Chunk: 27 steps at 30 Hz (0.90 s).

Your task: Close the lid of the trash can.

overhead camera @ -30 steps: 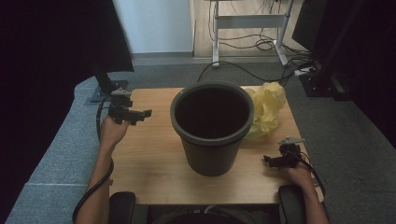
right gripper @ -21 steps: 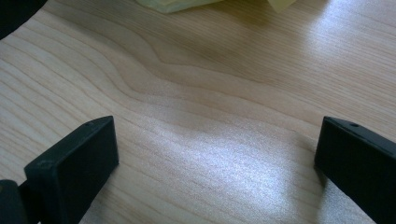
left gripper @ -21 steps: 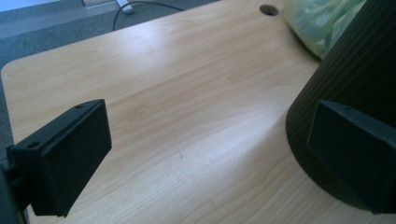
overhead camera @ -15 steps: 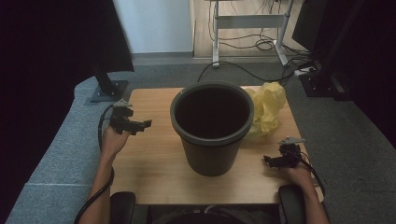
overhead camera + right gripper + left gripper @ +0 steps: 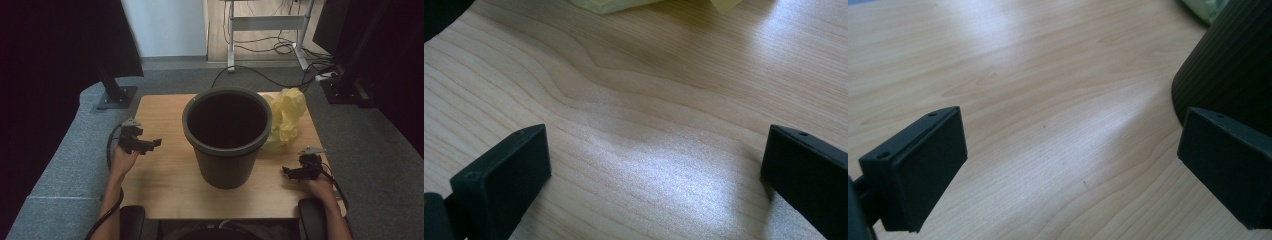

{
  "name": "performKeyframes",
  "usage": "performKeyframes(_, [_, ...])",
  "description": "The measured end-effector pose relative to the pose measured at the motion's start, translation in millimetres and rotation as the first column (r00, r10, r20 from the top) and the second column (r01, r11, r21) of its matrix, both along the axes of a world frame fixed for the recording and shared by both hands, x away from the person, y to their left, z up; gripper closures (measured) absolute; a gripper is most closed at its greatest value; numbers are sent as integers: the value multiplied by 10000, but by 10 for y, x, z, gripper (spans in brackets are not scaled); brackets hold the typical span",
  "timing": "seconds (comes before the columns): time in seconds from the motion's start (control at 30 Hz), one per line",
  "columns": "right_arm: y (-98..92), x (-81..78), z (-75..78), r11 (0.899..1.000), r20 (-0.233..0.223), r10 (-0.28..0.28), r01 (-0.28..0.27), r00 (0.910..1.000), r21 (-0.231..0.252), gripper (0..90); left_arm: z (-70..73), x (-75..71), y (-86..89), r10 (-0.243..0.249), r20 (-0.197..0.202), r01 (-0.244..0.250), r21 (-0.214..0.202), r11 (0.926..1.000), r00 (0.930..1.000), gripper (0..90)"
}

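Bin [image 5: 227, 137], dark and ribbed, stood upright at the centre of the wooden table [image 5: 165, 175], mouth open and nothing visible in its dark inside. At its two o'clock a crumpled yellow plastic bag [image 5: 286, 116] lay on the wood, pressed against the bin's rim and wall.

Your left gripper [image 5: 145, 144] hovered at the bin's nine o'clock, near the table's left edge, jaws spread wide and released, pointing toward the bin; in the left gripper view the ribbed wall sat just behind the right-hand jaw, with bare wood between the two. Your right gripper [image 5: 290, 172] rested low at the bin's four o'clock, jaws likewise wide apart and grasping nothing; in the right gripper view the yellow bag's edge [image 5: 614, 5] lay well ahead at twelve o'clock.

You appeared to be at the very start: neither bin nor bag had been touched, and the job looked like lining the bin. The next move probably called for the right gripper to travel forward to the bag, close on a loose fold, and lift it, while the left closed in to steady the bin.
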State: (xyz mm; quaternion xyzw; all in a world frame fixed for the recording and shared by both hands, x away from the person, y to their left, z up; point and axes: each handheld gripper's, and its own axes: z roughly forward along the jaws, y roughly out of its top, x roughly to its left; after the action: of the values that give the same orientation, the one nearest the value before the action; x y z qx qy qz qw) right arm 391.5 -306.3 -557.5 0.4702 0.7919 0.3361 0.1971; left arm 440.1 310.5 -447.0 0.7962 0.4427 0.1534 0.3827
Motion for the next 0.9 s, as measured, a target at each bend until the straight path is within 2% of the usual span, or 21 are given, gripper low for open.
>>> performKeyframes(0.2, [0, 0, 0, 10000, 1, 2, -2, 10000, -1, 0, -157, -32, 17, 5, -106, -5, 36, 10000, 9999, 0])
performKeyframes(0.43, [0, 0, 0, 10000, -1, 2, -2, 10000, -2, 0, -375, -71, 13, -41, -251, 48, 274, 9996, 9997, 0])
performKeyframes(0.7, [0, 0, 0, 10000, 1, 1, -1, 10000, -1, 0, -641, -87, -38, -129, -630, 150, 341, 9993, 9979, 0])
performKeyframes(0.9, [0, -1, 0, 10000, -1, 8, -8, 10000, -1, 0, -750, -109, -82, -277, -791, 319, 529, 9981, 9965, 0])
